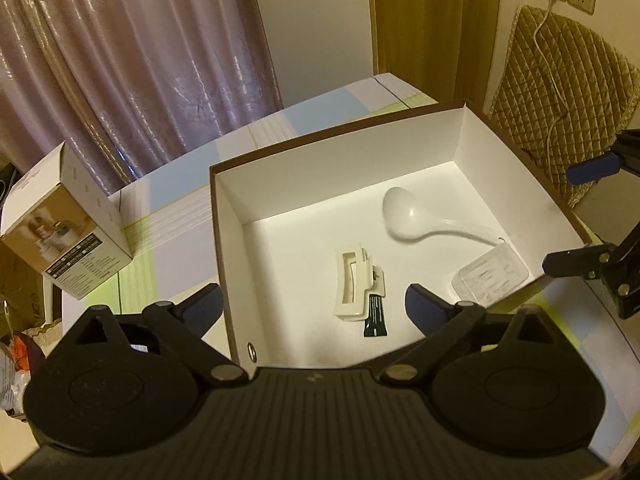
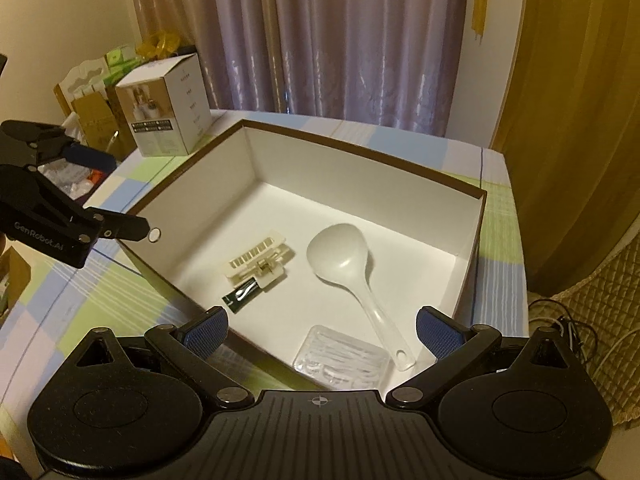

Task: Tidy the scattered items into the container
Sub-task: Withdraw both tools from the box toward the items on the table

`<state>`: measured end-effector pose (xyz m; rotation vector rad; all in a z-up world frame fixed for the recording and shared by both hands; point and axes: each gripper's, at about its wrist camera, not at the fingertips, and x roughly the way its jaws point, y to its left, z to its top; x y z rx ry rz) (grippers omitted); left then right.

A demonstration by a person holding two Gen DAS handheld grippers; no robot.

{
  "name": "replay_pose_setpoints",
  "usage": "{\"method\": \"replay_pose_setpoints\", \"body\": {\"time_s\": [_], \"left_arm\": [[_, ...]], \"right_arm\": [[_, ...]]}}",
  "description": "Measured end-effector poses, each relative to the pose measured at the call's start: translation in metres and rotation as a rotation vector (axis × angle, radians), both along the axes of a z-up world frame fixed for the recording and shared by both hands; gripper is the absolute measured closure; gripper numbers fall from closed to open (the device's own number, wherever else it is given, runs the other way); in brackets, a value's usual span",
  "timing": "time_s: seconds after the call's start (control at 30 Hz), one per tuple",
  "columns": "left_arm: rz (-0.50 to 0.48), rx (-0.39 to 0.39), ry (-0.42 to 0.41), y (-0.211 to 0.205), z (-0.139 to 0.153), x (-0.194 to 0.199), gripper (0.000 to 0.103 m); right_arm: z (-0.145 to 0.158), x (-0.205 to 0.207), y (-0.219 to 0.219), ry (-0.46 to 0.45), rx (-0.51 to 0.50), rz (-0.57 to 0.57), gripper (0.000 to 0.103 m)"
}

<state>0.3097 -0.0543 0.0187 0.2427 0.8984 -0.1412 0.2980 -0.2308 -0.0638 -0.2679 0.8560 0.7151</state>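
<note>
A brown-rimmed box (image 1: 224, 240) (image 2: 476, 236) with a white inside stands on the checked tablecloth. On its floor lie a white rice spoon (image 1: 404, 212) (image 2: 340, 256), a cream hair claw clip (image 1: 354, 284) (image 2: 258, 262), a dark green sachet (image 1: 376, 318) (image 2: 240, 298) and a clear plastic tray (image 1: 490, 276) (image 2: 342, 358). My left gripper (image 1: 314, 304) (image 2: 116, 194) hangs open above the box's near left corner, holding nothing. Over the near right side my right gripper (image 2: 322, 330) (image 1: 580, 216) is also open and holds nothing.
A printed product carton (image 1: 68, 236) (image 2: 168, 108) stands on the table left of the box. Curtains hang behind. Bags and cartons (image 2: 92, 112) crowd the space past the table's left edge. A quilted cushion (image 1: 560, 112) with a white cable leans at the right.
</note>
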Motion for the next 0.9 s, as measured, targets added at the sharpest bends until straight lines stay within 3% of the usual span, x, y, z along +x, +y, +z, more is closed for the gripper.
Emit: {"method": "replay_pose_setpoints", "body": {"time_s": [0.33,0.6,0.9], "left_arm": [[0.022,-0.028,-0.009,0.017,0.007,-0.043,0.003],[0.060,-0.043,0.039,0.046,-0.011,-0.081,0.003],[0.106,-0.056,0.081,0.055,-0.030,-0.109,0.003]], "right_arm": [[-0.001,-0.038,-0.005,0.015,0.021,0.032,0.000],[-0.016,-0.074,-0.003,0.028,0.032,0.095,0.000],[-0.029,-0.091,-0.007,0.047,0.037,0.019,0.000]]}}
